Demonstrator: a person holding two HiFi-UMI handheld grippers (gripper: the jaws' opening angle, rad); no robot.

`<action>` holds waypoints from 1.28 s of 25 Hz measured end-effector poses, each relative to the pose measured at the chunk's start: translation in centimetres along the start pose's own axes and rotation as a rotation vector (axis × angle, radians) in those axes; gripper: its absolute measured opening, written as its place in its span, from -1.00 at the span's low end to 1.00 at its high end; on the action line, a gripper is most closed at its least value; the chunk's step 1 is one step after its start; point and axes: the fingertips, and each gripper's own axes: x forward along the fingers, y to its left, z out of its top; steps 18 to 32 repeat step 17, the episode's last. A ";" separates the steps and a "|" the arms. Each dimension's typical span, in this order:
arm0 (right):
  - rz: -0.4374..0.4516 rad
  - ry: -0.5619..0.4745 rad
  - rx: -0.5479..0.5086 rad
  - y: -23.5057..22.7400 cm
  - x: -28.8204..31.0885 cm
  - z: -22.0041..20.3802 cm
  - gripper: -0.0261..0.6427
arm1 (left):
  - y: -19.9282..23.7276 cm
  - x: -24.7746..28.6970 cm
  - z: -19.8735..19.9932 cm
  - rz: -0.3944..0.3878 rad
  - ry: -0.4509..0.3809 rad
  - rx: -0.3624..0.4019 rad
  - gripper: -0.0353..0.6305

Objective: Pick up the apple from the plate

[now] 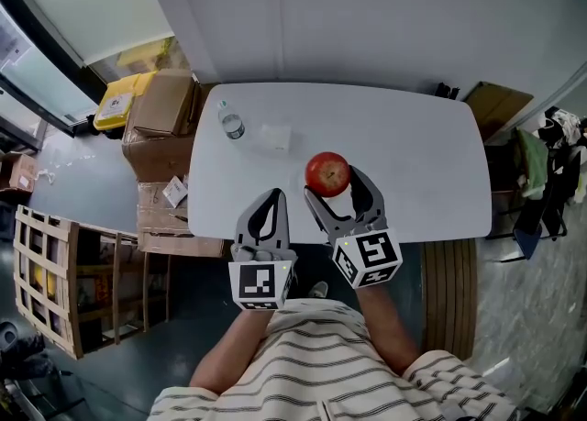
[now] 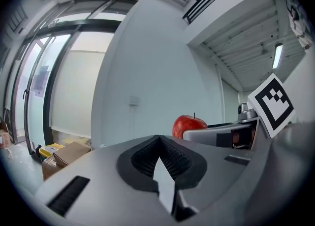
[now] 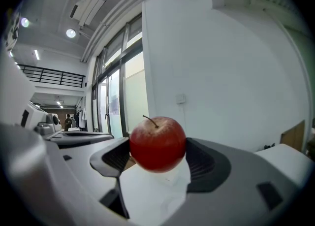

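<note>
A red apple (image 1: pixel 327 172) is clamped between the two jaws of my right gripper (image 1: pixel 335 181), held a little above the white table (image 1: pixel 422 162). In the right gripper view the apple (image 3: pixel 157 144) fills the gap of the right gripper (image 3: pixel 158 157), stem up. My left gripper (image 1: pixel 271 201) hangs over the table's near edge, left of the apple, shut on nothing. In the left gripper view the left gripper (image 2: pixel 160 158) has its jaws pressed together, and the apple (image 2: pixel 189 124) shows beyond them to the right. A small pale plate (image 1: pixel 275 138) lies on the table behind the apple.
A clear plastic bottle (image 1: pixel 231 123) stands at the table's far left. Cardboard boxes (image 1: pixel 163 107) and a wooden crate (image 1: pixel 46 272) stand left of the table. A slatted wooden piece (image 1: pixel 449 291) sits at the near right. A white wall lies behind the table.
</note>
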 end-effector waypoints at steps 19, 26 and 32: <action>-0.014 -0.044 -0.005 -0.2 -1.0 1.9 0.20 | -0.6 -0.3 1.9 -0.018 -0.044 0.002 -0.88; -0.014 -0.044 -0.005 -0.2 -1.0 1.9 0.20 | -0.6 -0.3 1.9 -0.018 -0.044 0.002 -0.88; -0.014 -0.044 -0.005 -0.2 -1.0 1.9 0.20 | -0.6 -0.3 1.9 -0.018 -0.044 0.002 -0.88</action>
